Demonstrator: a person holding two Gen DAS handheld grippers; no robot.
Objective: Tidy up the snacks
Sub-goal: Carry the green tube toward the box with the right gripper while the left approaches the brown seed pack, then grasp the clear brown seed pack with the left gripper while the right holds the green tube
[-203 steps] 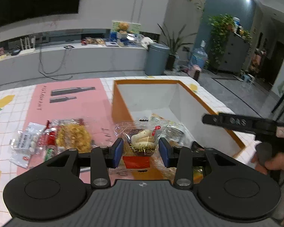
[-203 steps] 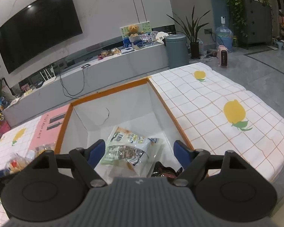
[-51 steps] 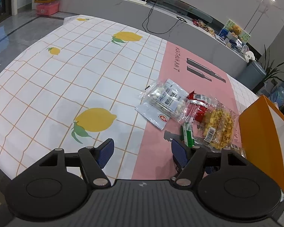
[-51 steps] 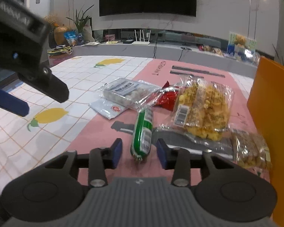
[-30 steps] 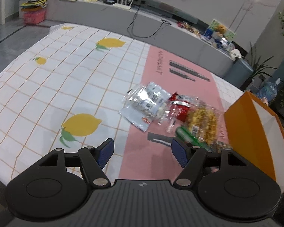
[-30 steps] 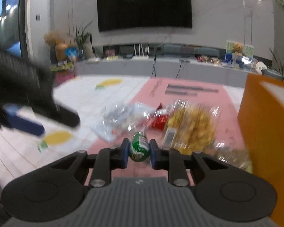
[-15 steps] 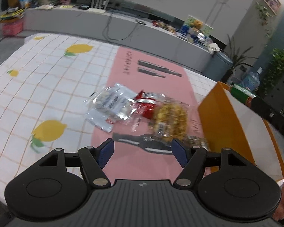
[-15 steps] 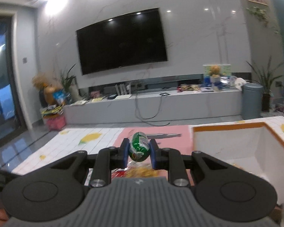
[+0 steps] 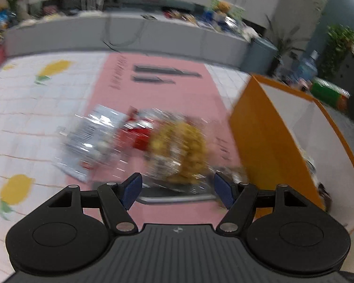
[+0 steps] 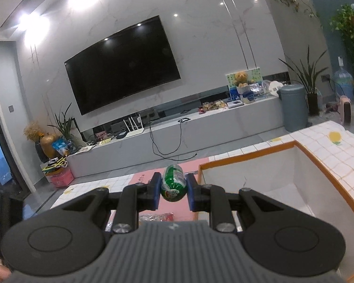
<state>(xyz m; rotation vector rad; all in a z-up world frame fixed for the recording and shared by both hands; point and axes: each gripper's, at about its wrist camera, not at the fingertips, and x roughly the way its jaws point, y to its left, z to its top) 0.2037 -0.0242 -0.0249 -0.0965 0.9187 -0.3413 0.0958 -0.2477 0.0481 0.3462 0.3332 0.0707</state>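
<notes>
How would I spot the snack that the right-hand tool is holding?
Start at the orange-rimmed box on the checked table. Just left of its near corner, the right gripper is shut on a green sausage-shaped packet. It is the only snack in the air; the others lie on the pink mat.

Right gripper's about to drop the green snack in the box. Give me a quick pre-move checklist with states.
1. Green snack stick clamped in right gripper: ok.
2. Orange-rimmed box open, floor space free near its far corner: ok.
3. Snack fully over the box opening: not ok, it sits at the left rim.
4. Left gripper open and empty: ok.
5. Left gripper clear of the box path, over the snack pile: ok.
6. Number of packets in the pile: cannot tell, blurred.
</notes>
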